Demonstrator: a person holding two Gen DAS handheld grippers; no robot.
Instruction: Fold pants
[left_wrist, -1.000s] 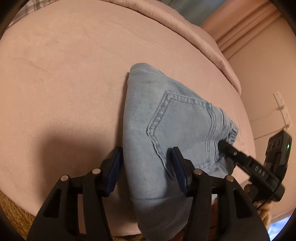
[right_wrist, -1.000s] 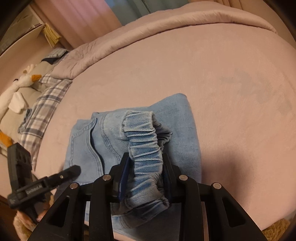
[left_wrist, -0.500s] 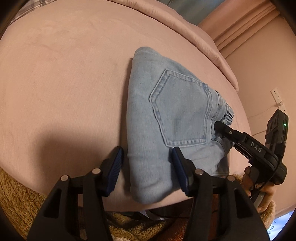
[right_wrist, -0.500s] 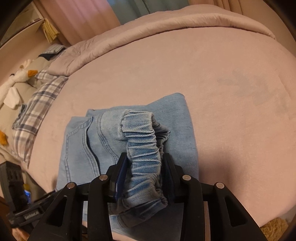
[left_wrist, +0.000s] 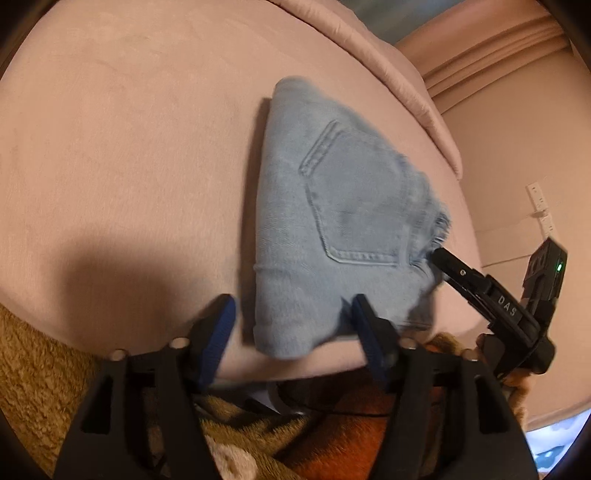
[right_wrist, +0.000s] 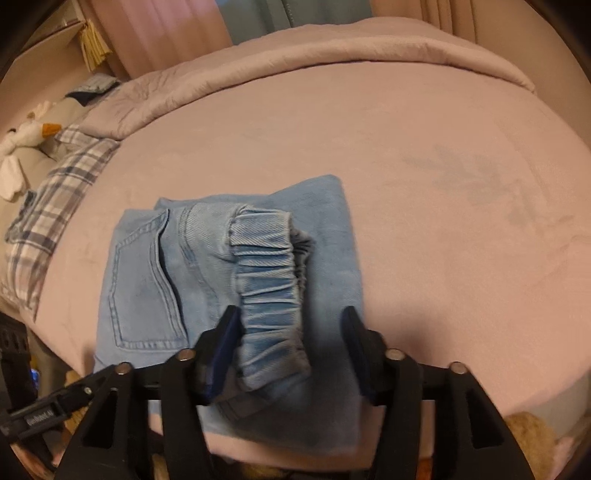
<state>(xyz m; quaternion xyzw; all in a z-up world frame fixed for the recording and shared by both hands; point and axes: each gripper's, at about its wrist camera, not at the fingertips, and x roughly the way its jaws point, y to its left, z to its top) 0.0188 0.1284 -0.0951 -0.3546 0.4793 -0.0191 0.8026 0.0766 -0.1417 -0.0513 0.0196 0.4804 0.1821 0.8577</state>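
Observation:
The light blue denim pants (left_wrist: 332, 236) lie folded into a compact stack on the pink bed, back pocket up, near the front edge. In the right wrist view the pants (right_wrist: 147, 280) show with the elastic waistband (right_wrist: 269, 280) bunched on top. My left gripper (left_wrist: 293, 321) is open, its jaws straddling the near corner of the stack without clamping it. My right gripper (right_wrist: 291, 339) is open, its jaws apart on either side of the waistband end. The right gripper also shows in the left wrist view (left_wrist: 443, 258), at the stack's right edge.
The pink bed cover (left_wrist: 129, 147) stretches wide to the left and far side. A rolled quilt (right_wrist: 295, 62) lies along the far edge. A plaid pillow (right_wrist: 55, 192) and a stuffed toy (right_wrist: 26, 133) sit at the far left. A brown fuzzy rug (left_wrist: 33, 369) lies below the bed edge.
My right gripper has opened and let go of the waistband. My left gripper has drawn back toward the bed's front edge, so the pants look farther away.

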